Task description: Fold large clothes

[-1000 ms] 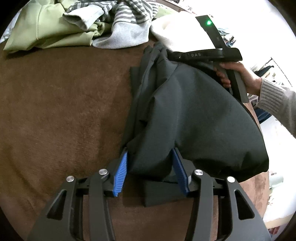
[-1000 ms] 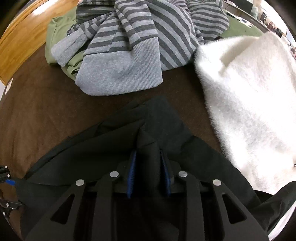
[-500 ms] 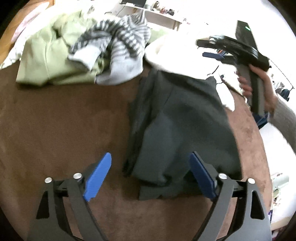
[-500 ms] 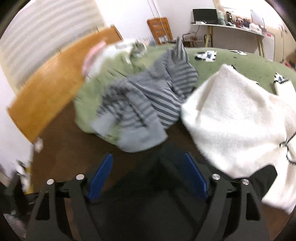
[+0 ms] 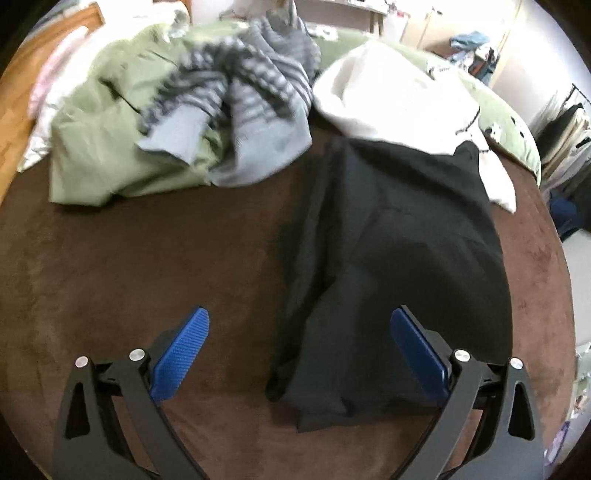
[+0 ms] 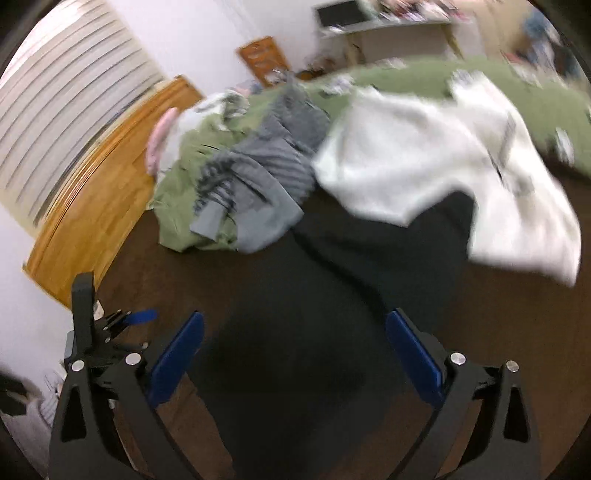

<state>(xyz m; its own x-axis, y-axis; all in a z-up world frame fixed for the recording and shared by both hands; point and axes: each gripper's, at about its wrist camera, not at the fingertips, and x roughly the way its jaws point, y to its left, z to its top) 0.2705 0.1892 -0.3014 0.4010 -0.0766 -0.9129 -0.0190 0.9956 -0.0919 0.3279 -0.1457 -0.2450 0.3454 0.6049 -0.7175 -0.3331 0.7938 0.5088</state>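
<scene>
Home bedroom: wooden headboard, window blinds, desk, clothes pile on bed.

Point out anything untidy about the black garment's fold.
The black garment lies folded on the brown blanket, but a lower layer pokes out unevenly at its near edge, and its far end overlaps the white fleece. Both grippers are open.

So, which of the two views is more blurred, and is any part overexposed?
Right wrist view: strong motion blur; the white garment and striped sweater are smeared. Left wrist view: milder blur, the black garment reads clearly, though its folds are dim; the white garment looks nearly washed out. Both show fisheye bending at the edges.
</scene>
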